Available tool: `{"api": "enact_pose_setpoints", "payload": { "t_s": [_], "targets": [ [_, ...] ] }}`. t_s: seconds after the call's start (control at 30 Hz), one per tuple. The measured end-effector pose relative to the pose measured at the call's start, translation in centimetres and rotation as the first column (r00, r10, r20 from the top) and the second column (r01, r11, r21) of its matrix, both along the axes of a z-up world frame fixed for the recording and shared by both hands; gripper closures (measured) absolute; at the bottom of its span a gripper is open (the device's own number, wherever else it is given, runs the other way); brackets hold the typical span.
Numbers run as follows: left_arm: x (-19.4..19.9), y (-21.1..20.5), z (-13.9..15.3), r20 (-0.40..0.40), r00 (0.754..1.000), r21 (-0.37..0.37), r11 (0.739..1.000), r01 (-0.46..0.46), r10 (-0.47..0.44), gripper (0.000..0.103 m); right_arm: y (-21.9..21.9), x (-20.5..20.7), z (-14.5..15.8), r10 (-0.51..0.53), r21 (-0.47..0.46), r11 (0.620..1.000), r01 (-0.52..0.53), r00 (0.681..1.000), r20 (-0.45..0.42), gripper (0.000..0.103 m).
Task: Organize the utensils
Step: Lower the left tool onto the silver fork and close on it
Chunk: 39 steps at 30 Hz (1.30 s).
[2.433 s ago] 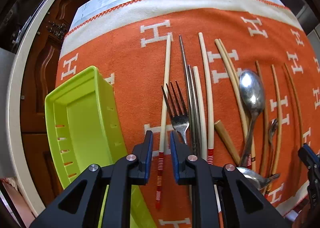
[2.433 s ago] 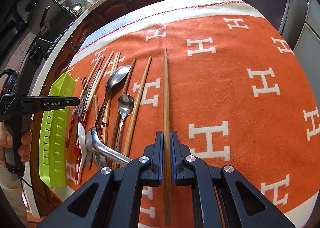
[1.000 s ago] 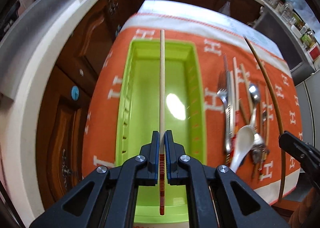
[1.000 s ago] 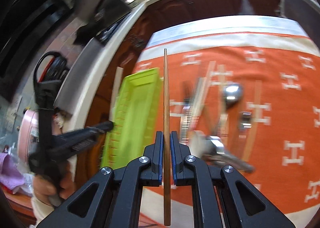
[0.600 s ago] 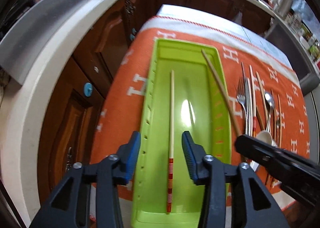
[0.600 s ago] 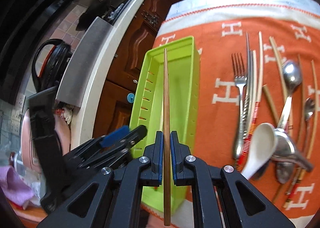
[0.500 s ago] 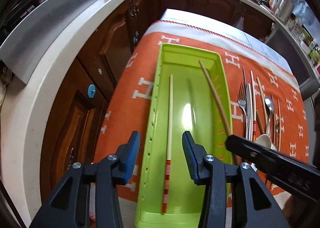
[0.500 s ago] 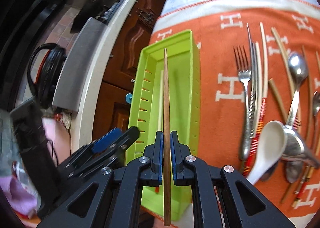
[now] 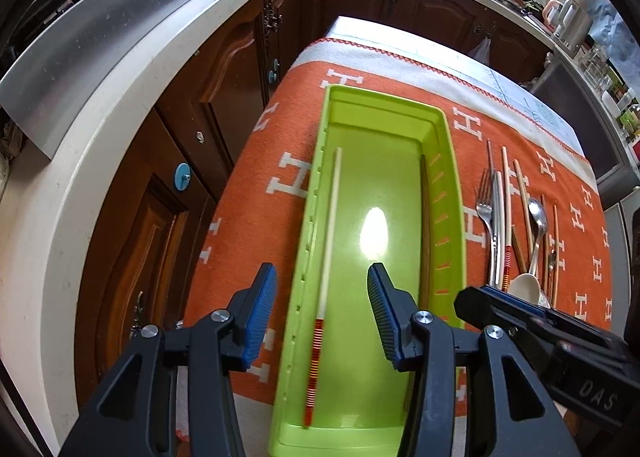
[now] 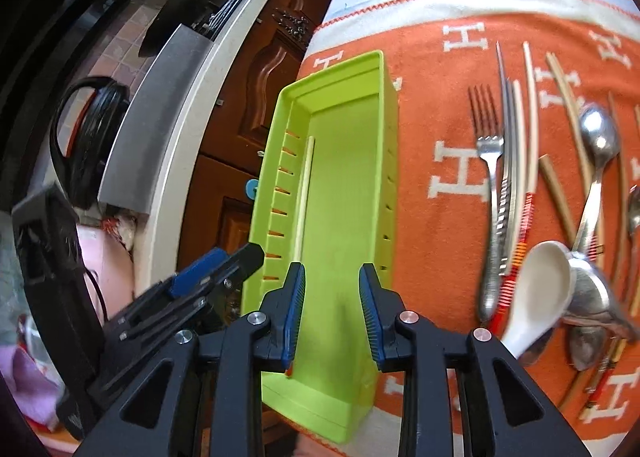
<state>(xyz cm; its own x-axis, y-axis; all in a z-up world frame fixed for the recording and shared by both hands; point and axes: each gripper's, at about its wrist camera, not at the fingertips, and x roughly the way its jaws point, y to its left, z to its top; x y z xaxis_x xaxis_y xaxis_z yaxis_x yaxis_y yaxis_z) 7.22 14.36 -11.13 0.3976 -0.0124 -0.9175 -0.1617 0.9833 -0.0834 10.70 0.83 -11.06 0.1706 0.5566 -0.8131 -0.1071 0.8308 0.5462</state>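
A lime-green tray (image 9: 452,193) (image 10: 390,161) lies on the orange cloth. Inside it, a cream chopstick with a red-striped end (image 9: 330,233) (image 10: 306,185) rests along the left wall. A brown wooden chopstick (image 9: 425,225) lies against the right wall. My left gripper (image 9: 322,309) hangs over the tray's near end, its jaws opening with nothing between them. Beside it, my right gripper (image 10: 332,309) (image 9: 540,329) is over the same end, jaws opening and empty. The brown chopstick is hidden in the right wrist view.
On the orange cloth (image 9: 248,217) right of the tray lie a fork (image 10: 489,145), metal spoons (image 10: 600,137), a white ceramic spoon (image 10: 540,281) and several chopsticks (image 10: 530,117). Dark wooden cabinets (image 9: 224,97) and a pale counter (image 9: 80,129) stand left of the table edge.
Both grippers carried a chopstick over the tray. The left let go of the cream one first, then the right opened and dropped the brown one into the tray.
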Motion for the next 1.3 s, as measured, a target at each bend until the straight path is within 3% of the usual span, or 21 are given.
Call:
{"api": "enact_pose_setpoints", "payload": {
  "t_s": [0.23,0.3,0.5,0.6,0.8,0.9,0.93,1.23,1.3],
  "targets": [
    [-0.3,-2.6,0.2,0.006,0.999,-0.012,0.999,0.037,-0.037,0.057,-2.7,-2.2,2.2,0.054,-0.06,0.997,-0.049,0.995,0.084,0.071],
    [-0.5,-3.6,0.3,0.011,0.998,-0.015,0.998,0.054,-0.054,0.056,-4.1,-2.5,2.8,0.042,-0.097,0.995,-0.033,0.994,0.1,0.066],
    [-0.9,-6.9,1.0,0.073,0.988,-0.01,0.991,0.134,-0.133,0.053,-9.0,-3.5,4.0,-0.013,-0.146,0.989,0.034,0.99,0.139,0.063],
    [-1.1,-8.8,1.4,0.106,0.976,-0.005,0.981,0.193,-0.192,0.044,-11.7,-4.0,4.1,-0.051,-0.183,0.98,0.079,0.986,0.156,0.063],
    [-0.2,-11.5,0.6,0.031,0.969,-0.08,0.966,0.246,-0.245,0.041,-15.9,-4.9,3.8,-0.115,-0.217,0.964,0.155,0.976,0.187,0.063],
    [0.0,-13.1,-0.3,0.013,0.964,-0.028,0.964,0.265,-0.265,0.041,-17.5,-5.1,3.6,-0.123,-0.227,0.959,0.17,0.971,0.206,0.063],
    [0.1,-13.5,-0.6,0.014,0.962,-0.027,0.962,0.273,-0.272,0.042,-17.8,-5.2,3.6,-0.122,-0.23,0.958,0.171,0.97,0.212,0.063],
    [4.2,-14.6,-3.6,-0.043,0.961,-0.201,0.945,0.259,-0.273,0.09,-20.2,-5.2,1.8,-0.164,-0.2,0.959,0.203,0.967,0.194,0.063],
    [5.4,-14.5,-4.4,-0.058,0.965,-0.222,0.946,0.237,-0.255,0.092,-20.8,-5.1,1.4,-0.176,-0.193,0.958,0.213,0.965,0.193,0.063]
  ]
}}
